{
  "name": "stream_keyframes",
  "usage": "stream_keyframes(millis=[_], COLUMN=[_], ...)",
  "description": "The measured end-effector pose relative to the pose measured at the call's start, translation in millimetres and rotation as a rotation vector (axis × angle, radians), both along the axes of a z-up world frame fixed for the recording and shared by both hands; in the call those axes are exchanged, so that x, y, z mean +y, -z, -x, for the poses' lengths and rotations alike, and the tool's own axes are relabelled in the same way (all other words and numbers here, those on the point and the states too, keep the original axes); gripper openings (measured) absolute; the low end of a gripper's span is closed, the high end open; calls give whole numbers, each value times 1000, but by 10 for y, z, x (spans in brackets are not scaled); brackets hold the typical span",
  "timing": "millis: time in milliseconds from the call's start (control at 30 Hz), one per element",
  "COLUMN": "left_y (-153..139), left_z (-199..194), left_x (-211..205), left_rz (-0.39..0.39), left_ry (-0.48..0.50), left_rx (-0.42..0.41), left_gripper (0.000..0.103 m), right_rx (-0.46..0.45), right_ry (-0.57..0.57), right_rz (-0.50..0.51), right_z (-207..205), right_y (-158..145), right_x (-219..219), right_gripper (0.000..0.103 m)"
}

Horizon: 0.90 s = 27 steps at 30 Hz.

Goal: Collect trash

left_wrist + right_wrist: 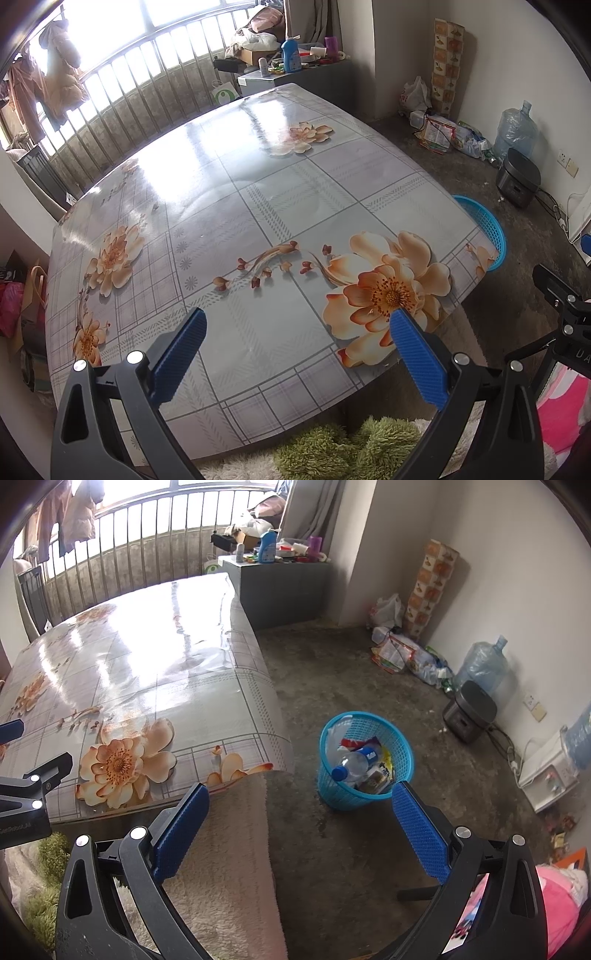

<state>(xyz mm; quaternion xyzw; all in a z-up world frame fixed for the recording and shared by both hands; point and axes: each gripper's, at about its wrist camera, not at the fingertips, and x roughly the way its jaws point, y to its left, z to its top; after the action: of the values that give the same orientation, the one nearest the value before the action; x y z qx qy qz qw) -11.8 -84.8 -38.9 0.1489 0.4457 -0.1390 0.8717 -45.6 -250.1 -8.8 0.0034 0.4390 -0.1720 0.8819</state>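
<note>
A blue mesh basket (pixel 364 760) stands on the concrete floor beside the table's right edge; its rim also peeks past the table corner (pixel 484 229). Inside lie a clear plastic bottle (pixel 351 766) with a blue cap, wrappers and a plastic bag. My right gripper (pixel 301 794) is open above the floor, just short of the basket, with nothing between its blue pads. Over the near part of the flowered table (pixel 258 206), my left gripper (pixel 299 317) is open and holds nothing. No loose trash shows on the tabletop.
A grey cabinet (pixel 280 587) with bottles and clutter stands beyond the table. Bags, a water jug (pixel 480 668) and a rice cooker (pixel 469 710) line the right wall. A fleece blanket (pixel 229 867) lies below the table's near edge. A railing (pixel 122 88) runs along the far side.
</note>
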Motion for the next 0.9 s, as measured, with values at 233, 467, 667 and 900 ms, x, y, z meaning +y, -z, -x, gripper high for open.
stream_keyframes(millis=[233,467,667,900], left_y=[-10,-14,-10,-7], left_z=[4,19,23,32], left_x=[-22,-60,-84,-105], left_rz=[-6,-14,-20,-22], left_ry=[3,14,18,18], left_rx=[-1,-2,-2,-2], left_gripper=[97,98,98,98], right_rx=[-2,-4,-5,-4], right_ry=[3,2,0,3], right_rz=[-4,-14,-20,-22], right_z=[-1,-4,-2,6], right_y=[0,10,21,31], right_x=[0,1,-7,-13], right_gripper=[95,95,95,95])
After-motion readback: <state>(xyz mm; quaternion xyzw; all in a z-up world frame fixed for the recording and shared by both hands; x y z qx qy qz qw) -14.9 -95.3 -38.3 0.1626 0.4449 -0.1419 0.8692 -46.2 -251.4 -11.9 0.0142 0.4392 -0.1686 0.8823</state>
